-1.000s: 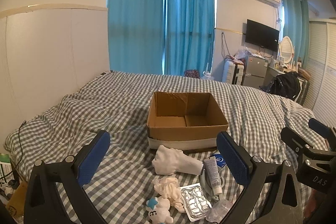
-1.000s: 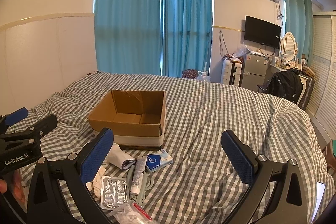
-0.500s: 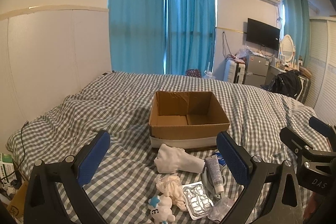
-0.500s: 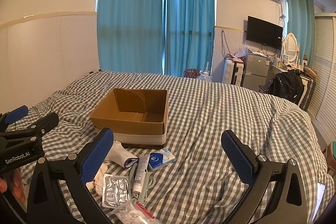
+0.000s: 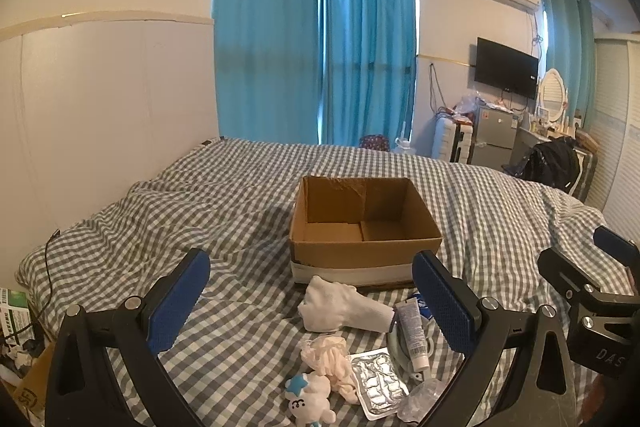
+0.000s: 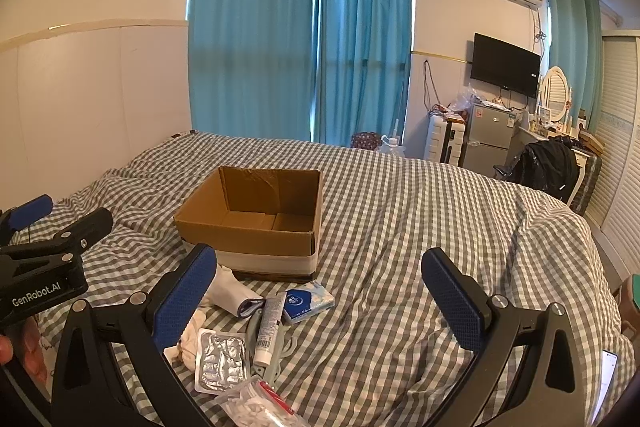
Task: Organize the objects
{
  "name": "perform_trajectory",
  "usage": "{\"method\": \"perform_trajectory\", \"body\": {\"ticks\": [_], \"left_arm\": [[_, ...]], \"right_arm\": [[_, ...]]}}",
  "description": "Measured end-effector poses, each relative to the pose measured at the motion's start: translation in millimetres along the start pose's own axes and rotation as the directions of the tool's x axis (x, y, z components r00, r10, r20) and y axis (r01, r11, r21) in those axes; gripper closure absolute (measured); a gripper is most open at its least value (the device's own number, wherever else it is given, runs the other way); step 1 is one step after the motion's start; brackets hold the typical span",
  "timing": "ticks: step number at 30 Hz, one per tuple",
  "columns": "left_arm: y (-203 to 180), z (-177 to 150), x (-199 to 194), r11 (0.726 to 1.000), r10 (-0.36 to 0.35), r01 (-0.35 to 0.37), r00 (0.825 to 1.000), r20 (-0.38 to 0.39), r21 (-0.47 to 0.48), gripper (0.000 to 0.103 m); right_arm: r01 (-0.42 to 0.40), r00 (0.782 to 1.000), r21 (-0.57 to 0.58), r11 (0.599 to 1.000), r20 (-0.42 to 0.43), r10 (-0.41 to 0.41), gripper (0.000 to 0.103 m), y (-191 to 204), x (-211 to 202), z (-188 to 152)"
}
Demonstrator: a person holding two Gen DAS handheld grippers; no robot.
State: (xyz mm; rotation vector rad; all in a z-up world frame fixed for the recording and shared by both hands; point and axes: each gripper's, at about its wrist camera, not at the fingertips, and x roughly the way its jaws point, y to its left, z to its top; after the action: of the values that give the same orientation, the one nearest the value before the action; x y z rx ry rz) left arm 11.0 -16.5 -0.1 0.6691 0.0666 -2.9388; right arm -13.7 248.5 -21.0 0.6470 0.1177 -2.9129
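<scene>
Change: both views shifted slightly over the last second; the pile is seen a little further ahead and lower in frame, so both claws were raised or drawn back a touch. No object was displaced.
Left claw (image 5: 311,297): spread wide, nothing held, hovering above the pile.
Right claw (image 6: 319,291): spread wide, nothing held, hovering to the right of the pile.
Nearest items: plush toy (image 5: 310,401), clear bag (image 6: 256,405) and blister pack (image 5: 380,385) lie closest, touching or overlapping on the bed (image 5: 224,227).
Mid pile: crumpled cloth (image 5: 328,357), tube (image 5: 412,333) and white sock (image 5: 340,309) lie just beyond; a blue packet (image 6: 306,301) sits beside the tube.
Cardboard box (image 5: 362,227): open, just behind the pile, nothing seen inside it.
Task meaning: judged as not yet started; every item is outside the box.
Next move: a descent on one item is likely called for; the white sock is most exposed.
Risk: overlapping items may be dragged together; the soft duvet may be pinched.
</scene>
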Motion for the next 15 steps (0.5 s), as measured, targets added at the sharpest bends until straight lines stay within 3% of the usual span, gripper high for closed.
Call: {"method": "perform_trajectory", "body": {"ticks": [15], "left_arm": [[-11,1,-8,0.999,-0.031,0.031,0.999,0.009,0.019,0.000]], "right_arm": [[-0.003,1.000,0.011,1.000,-0.002,0.003,0.000,-4,-5,-2]]}}
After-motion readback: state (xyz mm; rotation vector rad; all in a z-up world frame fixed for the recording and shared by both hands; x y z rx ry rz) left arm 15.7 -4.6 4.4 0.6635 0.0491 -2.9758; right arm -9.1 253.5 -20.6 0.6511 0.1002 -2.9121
